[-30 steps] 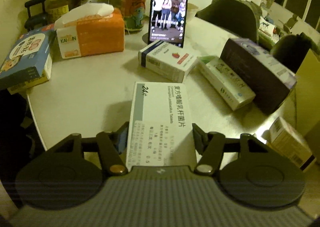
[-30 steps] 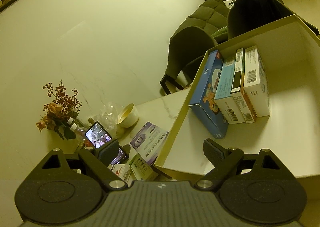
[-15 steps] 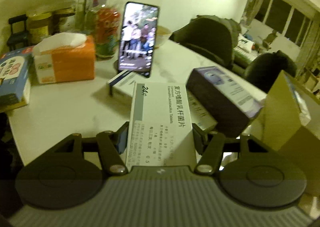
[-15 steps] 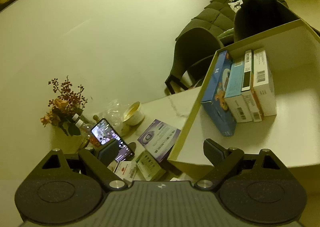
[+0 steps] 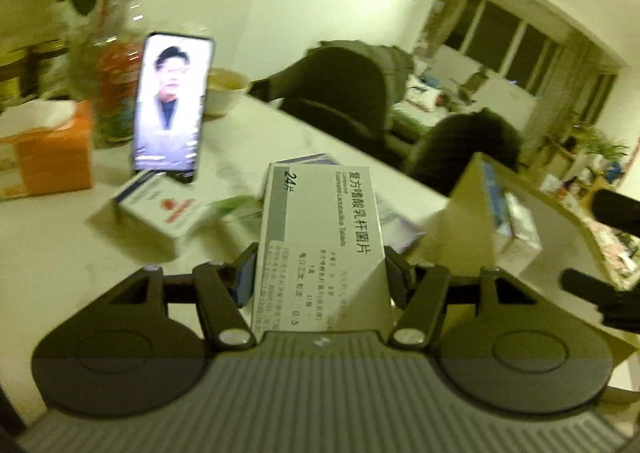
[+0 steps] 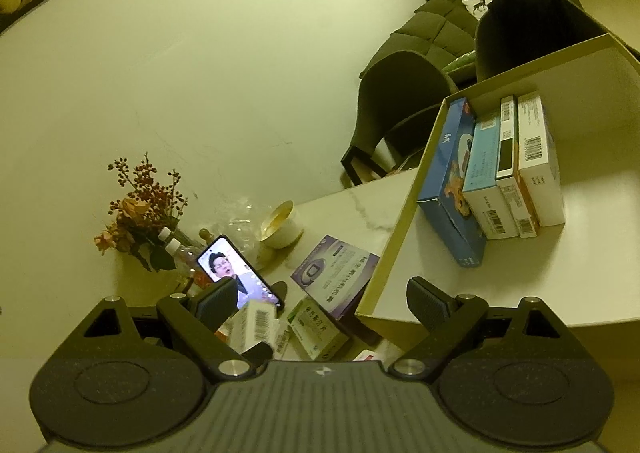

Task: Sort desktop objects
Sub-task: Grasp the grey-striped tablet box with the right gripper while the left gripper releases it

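My left gripper [image 5: 320, 275] is shut on a white medicine box with a grey stripe [image 5: 320, 237], held flat above the white table [image 5: 60, 253]. To its right stands the open cardboard box [image 5: 460, 221], with two dark fingers of the other gripper [image 5: 588, 287] over it. In the right wrist view my right gripper [image 6: 322, 297] is open with nothing pressed between its pads, above the near rim of the cardboard box [image 6: 400, 221]. Several packets [image 6: 500, 173] stand upright inside against its left wall. The held box's barcoded end [image 6: 256, 321] shows at lower left.
On the table are a propped phone [image 5: 172, 105], an orange tissue box [image 5: 48, 149], a white-and-red packet [image 5: 160, 209], a purple box [image 6: 336, 273], a green packet [image 6: 316, 325], a bowl [image 6: 280, 229] and a vase of flowers [image 6: 140, 213]. Dark chairs [image 5: 336, 93] stand behind.
My left gripper has risen with the medicine box and swung right, so the cardboard box is now in its view. The right gripper has barely moved; the held box now shows in its view.
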